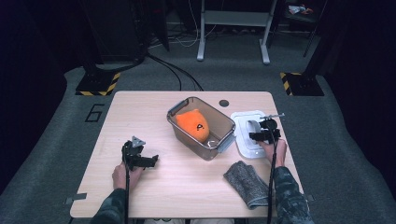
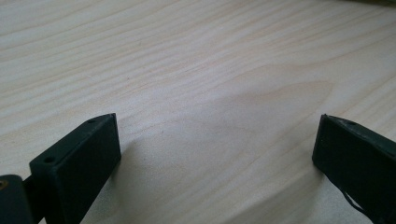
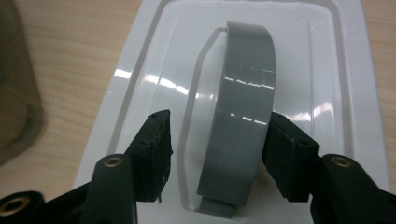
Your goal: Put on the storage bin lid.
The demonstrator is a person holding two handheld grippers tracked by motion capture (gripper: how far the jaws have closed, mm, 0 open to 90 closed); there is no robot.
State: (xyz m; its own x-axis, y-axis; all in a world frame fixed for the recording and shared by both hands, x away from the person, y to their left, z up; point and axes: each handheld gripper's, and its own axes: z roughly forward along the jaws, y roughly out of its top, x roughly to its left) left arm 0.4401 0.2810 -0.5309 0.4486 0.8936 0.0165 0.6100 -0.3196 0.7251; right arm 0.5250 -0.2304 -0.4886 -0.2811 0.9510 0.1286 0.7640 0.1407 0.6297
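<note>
Right tongs (image 3: 217, 140) straddle the grey handle (image 3: 243, 116) of the white lid (image 1: 249, 133), which lies flat on the counter (image 1: 187, 186) beside the clear bin (image 1: 201, 127); one pad touches, one doesn't. Best to center before squeezing. Left tongs (image 2: 215, 154) idle, wide open.

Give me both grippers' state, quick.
Left gripper: open, nothing between its jaws, over the bare table.
Right gripper: open around the lid's grey handle, not yet clamped.

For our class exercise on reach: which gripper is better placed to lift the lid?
Right. The right gripper straddles the lid handle; the left gripper rests open over bare table.
</note>
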